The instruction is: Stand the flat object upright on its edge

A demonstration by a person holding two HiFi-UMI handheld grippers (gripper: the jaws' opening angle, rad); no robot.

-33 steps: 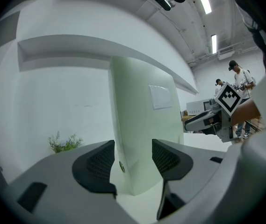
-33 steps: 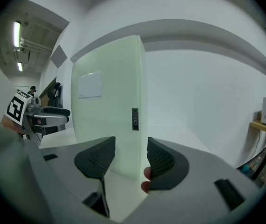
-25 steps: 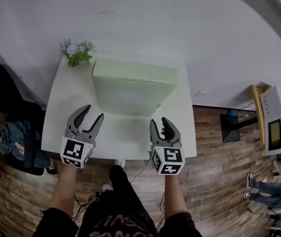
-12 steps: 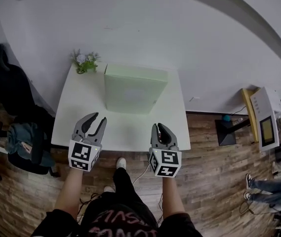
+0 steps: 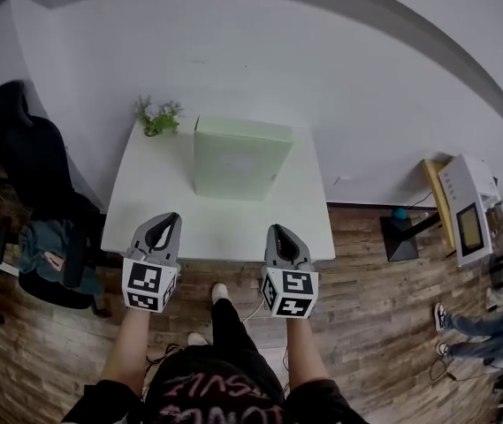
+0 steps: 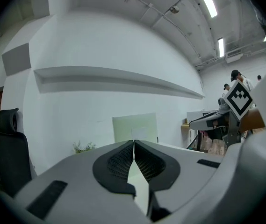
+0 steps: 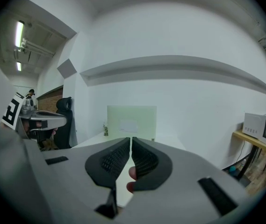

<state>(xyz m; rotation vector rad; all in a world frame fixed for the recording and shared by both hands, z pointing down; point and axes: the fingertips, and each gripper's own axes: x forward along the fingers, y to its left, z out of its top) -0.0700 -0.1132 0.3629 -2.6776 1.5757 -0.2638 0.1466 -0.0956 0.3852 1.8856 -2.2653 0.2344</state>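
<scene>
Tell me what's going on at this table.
A person holds a gripper in each hand at the near edge of the white table. The left gripper and right gripper have just been closing and are shut, with nothing between the jaws. The pale green box stands upright on its edge, beside a small plant, untouched.

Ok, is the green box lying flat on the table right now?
No, the green box stands upright on its edge on the white table, as the right gripper view shows plainly.

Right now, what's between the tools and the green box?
Only bare white tabletop, per the head view. The left tool and right tool, both just closed empty, hang at its near edge; green box stands farther back.
</scene>
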